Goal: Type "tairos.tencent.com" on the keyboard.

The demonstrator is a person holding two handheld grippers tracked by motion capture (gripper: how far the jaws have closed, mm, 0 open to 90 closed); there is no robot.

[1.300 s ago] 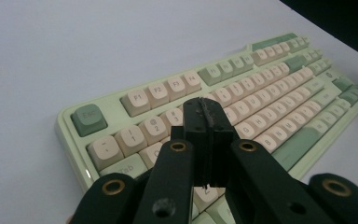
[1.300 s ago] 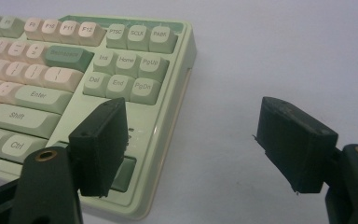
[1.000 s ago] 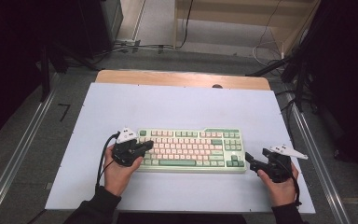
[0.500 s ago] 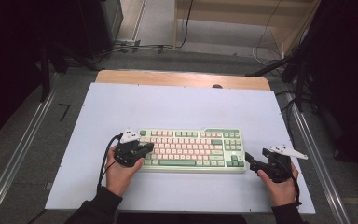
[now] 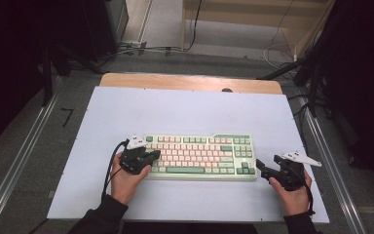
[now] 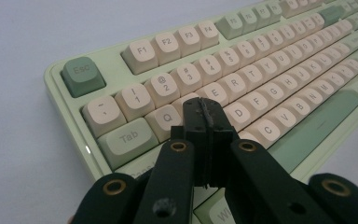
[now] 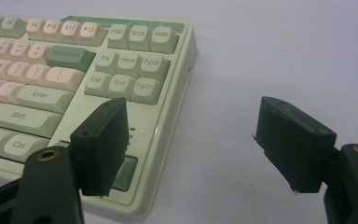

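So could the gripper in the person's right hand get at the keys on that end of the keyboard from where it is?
Probably yes. The right gripper stands open just off the keyboard, with bare mat around it and nothing between its jaws and the arrow keys.

A keyboard (image 5: pixel 200 157) lies on the tabletop (image 5: pixel 185 109), the left gripper (image 5: pixel 152 156) over its 9 o'clock end, the right gripper (image 5: pixel 262 168) beside its 4 o'clock corner.

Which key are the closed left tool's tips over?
The W key, between Q and E; the left tool covers most of it.
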